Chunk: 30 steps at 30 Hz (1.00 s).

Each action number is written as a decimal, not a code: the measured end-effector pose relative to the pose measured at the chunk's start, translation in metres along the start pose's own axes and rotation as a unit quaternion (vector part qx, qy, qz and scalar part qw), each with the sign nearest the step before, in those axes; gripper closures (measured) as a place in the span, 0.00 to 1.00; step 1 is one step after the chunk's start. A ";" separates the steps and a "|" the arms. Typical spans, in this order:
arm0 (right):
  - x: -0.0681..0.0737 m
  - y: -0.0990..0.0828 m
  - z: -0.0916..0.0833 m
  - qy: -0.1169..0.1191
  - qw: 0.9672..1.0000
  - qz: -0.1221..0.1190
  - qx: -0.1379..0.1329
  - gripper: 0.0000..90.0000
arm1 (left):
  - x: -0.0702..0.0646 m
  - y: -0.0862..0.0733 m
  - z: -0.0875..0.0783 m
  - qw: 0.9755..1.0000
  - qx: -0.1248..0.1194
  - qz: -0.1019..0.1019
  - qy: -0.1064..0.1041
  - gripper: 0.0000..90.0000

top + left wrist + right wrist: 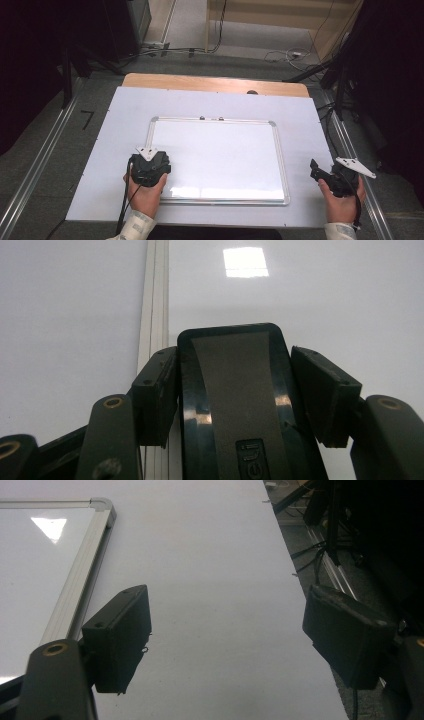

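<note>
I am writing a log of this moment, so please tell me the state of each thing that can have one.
Silver-framed rectangular whiteboard: lying flat on the table, wiped clean, no writing.
Black rectangular eraser with grey felt strip: clamped between the left jaws, over the board near its frame edge.
Left gripper: shut on the eraser.
Right gripper: open, holding nothing, over the white table cover beside the board.

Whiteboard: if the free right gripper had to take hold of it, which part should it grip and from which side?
Probably the right-hand frame edge of the whiteboard, approached from the right along the table. The board lies flat, so only its thin raised metal rim offers the jaws anything. The right gripper is open beside that edge; the left gripper is shut on a black eraser.
</note>
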State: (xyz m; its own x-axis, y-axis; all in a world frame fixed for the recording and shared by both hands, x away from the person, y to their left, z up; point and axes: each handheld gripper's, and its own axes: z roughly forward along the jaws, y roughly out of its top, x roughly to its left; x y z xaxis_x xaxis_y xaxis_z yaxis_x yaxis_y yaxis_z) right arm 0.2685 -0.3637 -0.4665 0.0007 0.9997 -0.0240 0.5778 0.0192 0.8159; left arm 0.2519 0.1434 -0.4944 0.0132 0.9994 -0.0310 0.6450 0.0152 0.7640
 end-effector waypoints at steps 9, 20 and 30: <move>-0.001 0.000 0.000 0.000 1.000 0.000 -0.001 0.20 | 0.002 0.004 -0.005 1.000 -0.011 0.005 -0.014 0.35; -0.001 0.000 -0.001 0.003 1.000 0.000 -0.001 0.20 | 0.008 0.010 -0.017 0.999 -0.032 0.008 -0.036 0.28; -0.002 0.000 -0.001 0.005 1.000 0.001 0.002 0.20 | 0.035 0.015 -0.024 0.998 -0.050 -0.024 -0.035 0.27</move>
State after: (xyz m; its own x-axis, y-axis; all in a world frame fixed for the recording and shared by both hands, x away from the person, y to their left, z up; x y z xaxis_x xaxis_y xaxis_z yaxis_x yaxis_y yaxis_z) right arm 0.2677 -0.3653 -0.4665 -0.0072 0.9998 -0.0171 0.5810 0.0181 0.8137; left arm 0.2436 0.1789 -0.4685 0.0394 0.9931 -0.1109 0.5668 0.0692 0.8209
